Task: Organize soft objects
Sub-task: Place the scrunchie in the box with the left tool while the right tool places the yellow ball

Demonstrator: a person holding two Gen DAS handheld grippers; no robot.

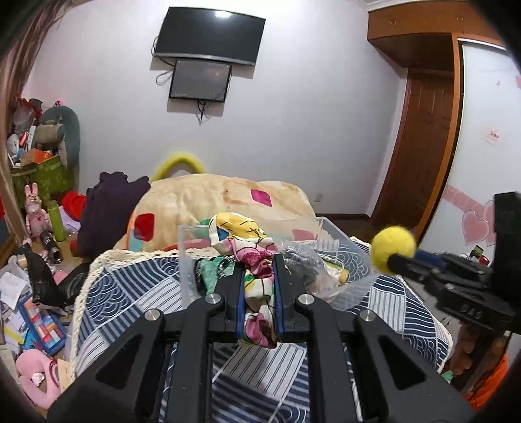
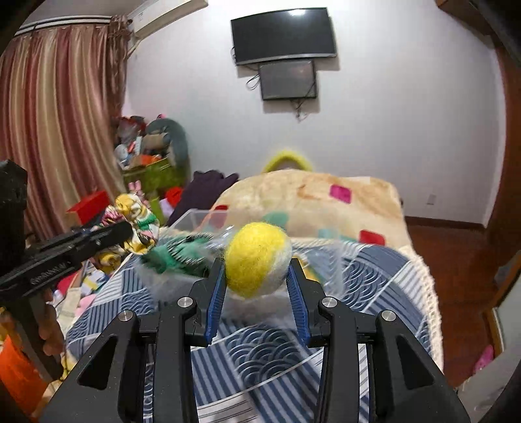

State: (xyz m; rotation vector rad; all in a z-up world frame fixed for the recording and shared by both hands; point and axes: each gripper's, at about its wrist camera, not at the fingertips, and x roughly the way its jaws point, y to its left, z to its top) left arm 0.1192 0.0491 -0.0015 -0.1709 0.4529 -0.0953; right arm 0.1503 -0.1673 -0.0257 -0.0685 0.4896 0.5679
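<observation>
Left tool (image 1: 259, 286) clamped narrow on a crumpled floral-print fabric piece (image 1: 250, 250). Right tool (image 2: 257, 283) grips a yellow-and-white felt ball (image 2: 257, 258). Both are above a clear plastic bin (image 1: 338, 234) on the blue patterned bed (image 1: 130, 283).

cluttered bedroom (bed (image 1: 136, 286), wall tv (image 1: 210, 31))

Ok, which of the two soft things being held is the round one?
The yellow-and-white felt ball, pinched in the right gripper. The left gripper holds a crumpled, floral printed cloth instead.
</observation>
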